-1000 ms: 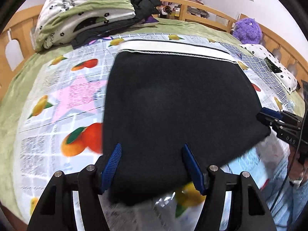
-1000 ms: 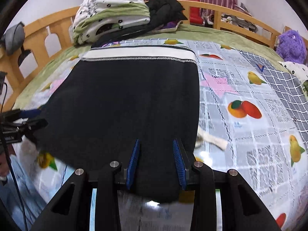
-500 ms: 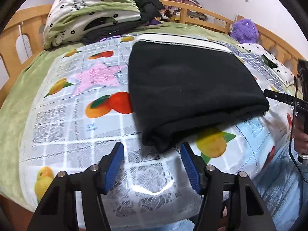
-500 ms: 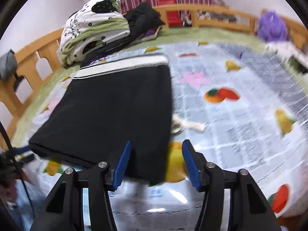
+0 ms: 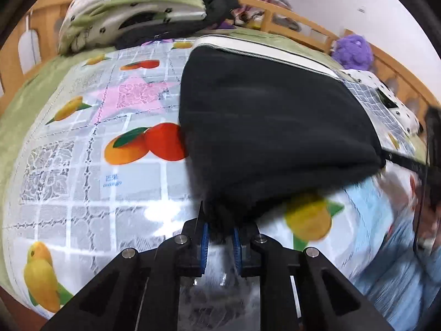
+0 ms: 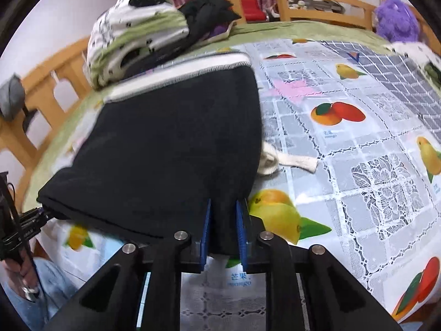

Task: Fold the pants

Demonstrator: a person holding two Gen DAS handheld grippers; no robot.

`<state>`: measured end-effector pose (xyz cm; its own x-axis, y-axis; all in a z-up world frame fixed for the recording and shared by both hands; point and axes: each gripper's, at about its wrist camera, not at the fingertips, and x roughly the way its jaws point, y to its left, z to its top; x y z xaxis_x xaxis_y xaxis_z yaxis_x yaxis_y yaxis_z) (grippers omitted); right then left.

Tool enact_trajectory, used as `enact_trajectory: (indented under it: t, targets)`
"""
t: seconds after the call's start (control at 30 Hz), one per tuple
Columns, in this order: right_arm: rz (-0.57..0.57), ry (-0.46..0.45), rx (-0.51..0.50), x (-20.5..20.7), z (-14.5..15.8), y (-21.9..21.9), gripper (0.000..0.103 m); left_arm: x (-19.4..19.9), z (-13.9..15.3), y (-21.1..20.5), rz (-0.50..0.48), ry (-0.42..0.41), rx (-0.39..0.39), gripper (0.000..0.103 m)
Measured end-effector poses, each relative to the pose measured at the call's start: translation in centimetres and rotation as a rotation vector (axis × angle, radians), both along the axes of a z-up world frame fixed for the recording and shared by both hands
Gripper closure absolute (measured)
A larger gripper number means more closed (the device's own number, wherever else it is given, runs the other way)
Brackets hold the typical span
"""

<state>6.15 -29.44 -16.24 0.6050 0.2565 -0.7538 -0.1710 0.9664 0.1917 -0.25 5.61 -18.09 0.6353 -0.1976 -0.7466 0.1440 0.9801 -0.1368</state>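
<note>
pants (image 6: 176,143) | drawstring (image 6: 289,162): right view only | purple plush (image 5: 352,52): both

Home bedroom: wooden-railed bed (image 6: 325,0) beyond the claw, fruit-print cover (image 6: 358,165) beneath it, folded bedding (image 5: 132,8) far left, purple plush toy (image 5: 352,52) far right.

A folded pair of black pants (image 6: 171,143) lay on a bed, over a fruit-printed lace cover (image 6: 358,171). The right hand-held gripper (image 6: 223,229) had just been closing, its blue pads pinching the pants' nearest corner. The left hand-held gripper (image 6: 33,218) reached the opposite near corner of the pants. The white waistband (image 6: 176,74) formed the pants' far edge, and a cream drawstring (image 6: 289,161) trailed out beside them. Bundled bedding (image 6: 135,27) was piled beyond the pants, by the wooden bed rail (image 6: 303,2).
</note>
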Motion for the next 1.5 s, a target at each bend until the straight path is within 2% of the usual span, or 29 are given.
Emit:
enact_trajectory:
  t: [0.07,0.17,0.23,0.43,0.5,0.6,0.67,0.77,0.87,0.93,0.97,1.03,1.07,1.1,1.2,1.3,1.4,1.5]
  targets:
    - [0.017,-0.007,-0.038,-0.2,0.1,0.3,0.082,-1.2,0.7,0.2,0.005,-0.008,0.042,0.063]
    - [0.015,0.007,-0.014,-0.3,0.4,-0.2,0.081,-2.7,1.9,1.2,-0.006,-0.071,0.03,0.062]
    - [0.012,0.011,0.0,-0.3,0.3,-0.4,0.081,-2.3,2.0,1.7,-0.008,-0.07,0.016,0.062]
    - [-0.002,-0.002,-0.014,-0.5,0.1,-0.1,0.081,-0.6,1.6,1.2,-0.028,-0.066,0.016,0.072]
    - [-0.003,0.001,-0.009,-0.5,0.1,-0.2,0.081,0.1,1.8,0.6,-0.018,-0.078,0.007,0.085]
    - [-0.006,-0.001,-0.006,-0.6,-0.1,-0.1,0.08,0.2,2.6,0.4,-0.004,-0.128,-0.034,0.091]
    - [-0.006,-0.002,-0.006,-0.6,-0.1,-0.1,0.08,0.4,2.1,0.1,0.016,-0.124,0.01,0.093]
    - [0.005,0.0,-0.013,-0.5,-0.2,-0.2,0.079,0.2,0.4,0.7,0.033,-0.065,0.024,0.093]
    - [0.01,0.013,0.0,-0.6,0.1,-0.7,0.075,-0.9,0.4,1.0,0.021,-0.056,0.008,0.094]
    - [0.002,0.024,0.036,-0.7,-0.1,-1.1,0.07,-1.1,0.3,0.6,0.019,-0.056,0.039,0.094]
    - [0.001,0.03,0.042,-0.6,-0.4,-1.1,0.07,-1.1,0.2,0.2,0.016,-0.052,0.069,0.094]
    - [-0.004,0.03,0.04,-0.6,-0.8,-1.0,0.072,-1.4,0.5,0.1,0.005,-0.045,0.08,0.095]
    - [-0.002,0.023,0.035,-0.7,-0.7,-0.9,0.08,-1.6,0.8,0.2,0.001,-0.046,0.071,0.095]
    - [0.006,0.016,0.032,-0.9,-0.5,-0.8,0.081,-2.0,1.3,0.5,-0.004,-0.052,0.054,0.095]
    - [0.031,0.002,0.011,-1.4,0.4,-0.9,0.082,-3.5,3.5,1.3,-0.004,-0.108,0.021,0.095]
    - [0.039,-0.006,0.033,-1.5,1.3,-1.4,0.081,-3.4,5.1,2.1,0.005,-0.143,-0.019,0.094]
    - [0.034,-0.067,0.054,-1.6,2.6,-1.3,0.081,-1.0,6.1,2.1,0.021,-0.134,-0.057,0.094]
    - [0.029,-0.11,0.055,-1.2,3.2,-0.6,0.081,2.0,5.6,1.2,0.012,-0.112,-0.083,0.094]
